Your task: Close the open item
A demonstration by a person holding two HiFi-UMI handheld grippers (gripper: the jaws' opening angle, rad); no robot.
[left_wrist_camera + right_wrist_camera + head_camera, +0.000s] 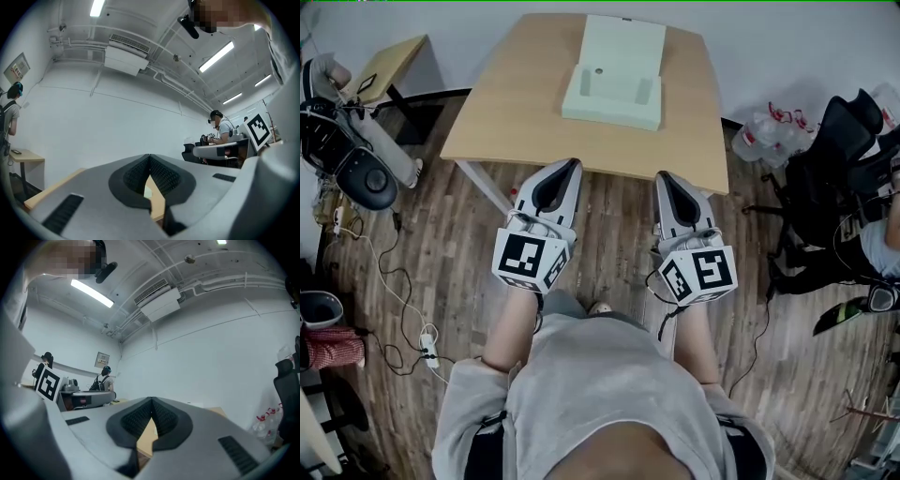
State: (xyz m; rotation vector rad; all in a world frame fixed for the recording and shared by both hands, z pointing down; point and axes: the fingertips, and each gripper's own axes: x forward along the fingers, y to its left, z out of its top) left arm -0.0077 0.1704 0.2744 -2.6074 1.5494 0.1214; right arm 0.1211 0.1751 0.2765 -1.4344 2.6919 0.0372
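1 small side desk [389,61] stands at the upper left of the head view, and a white power strip [429,349] with its cable lies on the wood floor [441,281] at the lower left. Just left of centre, the left gripper [572,165] points up the frame with its tips at the near edge of the wooden table [502,103]. In the left gripper view its 2 jaws meet at the tips with nothing clamped; only a sliver of tabletop shows through the gap behind them. At the upper centre, the white box [614,89] sits on the table's far half, its lid laid back and open, well apart from both grippers. Just right of centre, the right gripper [664,176] is held the same way, jaws pressed together and empty. At the far right are clear bottles [764,136] and a black office chair [834,169].
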